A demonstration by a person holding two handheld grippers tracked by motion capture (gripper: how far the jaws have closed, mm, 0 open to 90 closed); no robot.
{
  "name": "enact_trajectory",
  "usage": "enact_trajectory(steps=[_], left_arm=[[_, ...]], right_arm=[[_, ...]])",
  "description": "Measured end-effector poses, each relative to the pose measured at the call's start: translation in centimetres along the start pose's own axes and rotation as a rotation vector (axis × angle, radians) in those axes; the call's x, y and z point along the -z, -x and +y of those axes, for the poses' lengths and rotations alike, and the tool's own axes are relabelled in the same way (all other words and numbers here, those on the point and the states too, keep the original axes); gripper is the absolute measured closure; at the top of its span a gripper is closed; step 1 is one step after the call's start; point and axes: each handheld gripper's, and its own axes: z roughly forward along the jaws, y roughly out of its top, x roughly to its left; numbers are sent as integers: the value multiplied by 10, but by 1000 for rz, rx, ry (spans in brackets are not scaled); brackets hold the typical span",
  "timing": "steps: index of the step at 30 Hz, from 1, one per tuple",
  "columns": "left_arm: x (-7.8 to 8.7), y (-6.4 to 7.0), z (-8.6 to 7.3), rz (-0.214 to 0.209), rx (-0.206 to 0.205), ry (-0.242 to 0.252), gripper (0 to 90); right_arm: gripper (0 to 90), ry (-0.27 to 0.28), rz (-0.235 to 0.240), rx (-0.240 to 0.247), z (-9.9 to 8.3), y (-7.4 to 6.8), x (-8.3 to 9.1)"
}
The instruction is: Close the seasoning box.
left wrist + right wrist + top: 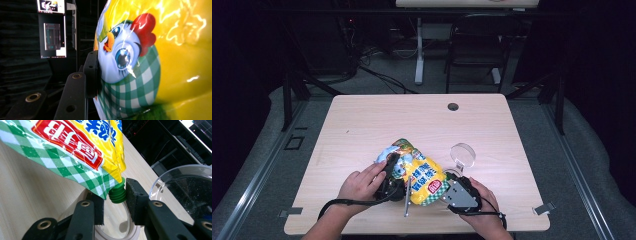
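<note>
A yellow snack pouch (422,175) with green check print and a cartoon chicken (125,55) is held just above the table between both grippers. My left gripper (390,171) is shut on the pouch's upper left part. One finger (91,72) presses its side and the other is hidden behind it. At the pouch's lower right corner, my right gripper (447,187) is closed around the green ribbed spout (117,193), which sits between the two pads (132,195). A clear round rim (112,231) lies directly under the spout.
A clear round lid or dish (463,154) sits just right of the pouch, close to the right gripper (185,192). A thin grey rod (407,197) lies near the front edge. A cable hole (453,106) marks the table's far side. A chair (477,45) stands beyond.
</note>
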Motion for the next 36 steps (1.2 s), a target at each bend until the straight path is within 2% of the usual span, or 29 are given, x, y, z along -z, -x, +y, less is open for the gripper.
enact_trajectory(steps=[15, 18, 19, 28, 36], left_arm=[[1, -5, 2, -1, -40, -7, 641], [1, -6, 3, -12, -47, -20, 641], [0, -7, 3, -5, -56, -9, 641], [1, -10, 4, -12, -81, -11, 641], [1, -15, 6, -23, -110, -15, 641]], right_arm=[[700, -1, 11, -23, -1, 0, -1], [700, -1, 12, -24, -1, 0, -1], [701, -2, 10, -23, -1, 0, -1], [704, -3, 1, -4, -1, -2, -2], [709, -9, -15, 37, 0, -5, -2]])
